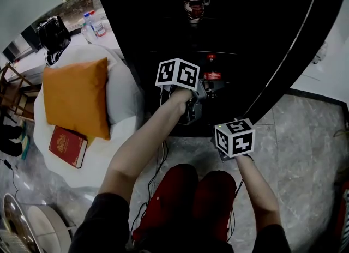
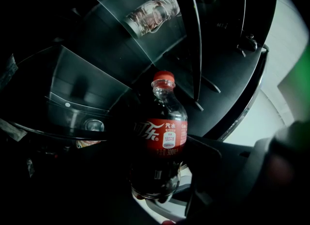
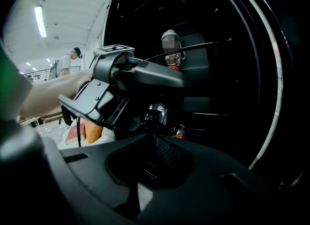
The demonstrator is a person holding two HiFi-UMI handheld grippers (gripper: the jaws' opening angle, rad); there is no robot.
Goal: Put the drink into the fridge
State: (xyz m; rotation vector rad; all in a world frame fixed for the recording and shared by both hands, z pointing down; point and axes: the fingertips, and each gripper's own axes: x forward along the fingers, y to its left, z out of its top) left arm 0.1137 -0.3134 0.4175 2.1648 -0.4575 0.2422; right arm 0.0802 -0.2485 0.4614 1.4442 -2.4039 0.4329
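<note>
The left gripper [image 2: 156,183] has its jaws closed on the lower body of the cola bottle [image 2: 162,139]. The bottle stands nearly upright between them, its red cap well above the jaws and its label just above the grip. It is held at the mouth of the open black fridge [image 1: 136,28], and the dark base makes it impossible to tell whether it rests on anything. Ahead of the jaws and to their left run the glass shelves [image 2: 87,90], and another container [image 2: 151,14] lies on a shelf high above them. The right gripper [image 3: 152,141] hangs behind and below the left one, its jaws brought together on nothing.

The main risk, as I judge it, comes from the low grip. Most of the bottle stands above the jaws, so a quick push forward could rock it between the pads and tip the neck sideways. The cap is the tallest point, and it could strike the edge of a glass shelf if the jaws go in too high, which might twist the bottle in the grip. If the jaws part before the base sits flat on a shelf, the bottle would drop or topple inside. The smooth plastic could also slip down if the squeeze eases, and the right gripper is not placed to catch it
</note>
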